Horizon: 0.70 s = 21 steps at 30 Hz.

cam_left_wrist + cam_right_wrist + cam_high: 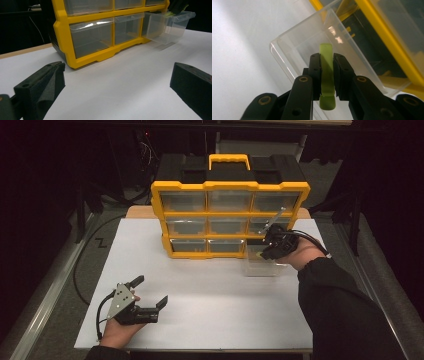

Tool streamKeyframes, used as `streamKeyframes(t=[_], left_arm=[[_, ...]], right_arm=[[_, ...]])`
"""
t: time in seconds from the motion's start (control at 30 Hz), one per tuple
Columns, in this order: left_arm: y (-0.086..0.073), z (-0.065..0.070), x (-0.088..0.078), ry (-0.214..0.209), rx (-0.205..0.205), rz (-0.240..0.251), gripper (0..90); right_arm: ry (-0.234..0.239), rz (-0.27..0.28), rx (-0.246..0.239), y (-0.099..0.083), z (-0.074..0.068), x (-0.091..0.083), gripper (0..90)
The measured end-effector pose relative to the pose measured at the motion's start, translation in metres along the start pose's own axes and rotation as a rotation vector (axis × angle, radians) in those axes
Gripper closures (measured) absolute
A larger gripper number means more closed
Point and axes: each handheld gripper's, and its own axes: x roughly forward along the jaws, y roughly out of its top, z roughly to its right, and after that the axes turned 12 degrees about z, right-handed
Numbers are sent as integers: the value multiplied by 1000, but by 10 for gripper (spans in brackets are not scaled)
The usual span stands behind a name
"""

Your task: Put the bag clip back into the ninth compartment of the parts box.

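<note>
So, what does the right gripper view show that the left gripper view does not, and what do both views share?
Right gripper view: the right gripper is shut on a flat green strip, held over the pulled-out clear drawer.

Left gripper view: the left gripper stands open above the white table with nothing between its jaws; two closed bottom drawers also show.

Both: the clear drawer and the yellow organizer.

Place: I'm looking at a lab bench, dark all round.
Clues: white table, yellow parts organiser, loose cables on floor.
</note>
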Motion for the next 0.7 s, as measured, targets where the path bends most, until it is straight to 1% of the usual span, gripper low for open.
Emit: streamKeyframes(t=[0.2, 0.47, 0.7], left_arm=[[0, 0, 0, -1, 1, -1, 2], [0, 0, 0, 2, 0, 2, 2], [0, 0, 0, 1, 1, 1, 2]], right_arm=[[7, -4, -1, -3, 0, 7, 802], [8, 4, -3, -1, -1, 6, 802], [13, 47, 21, 0, 0, -1, 801]])
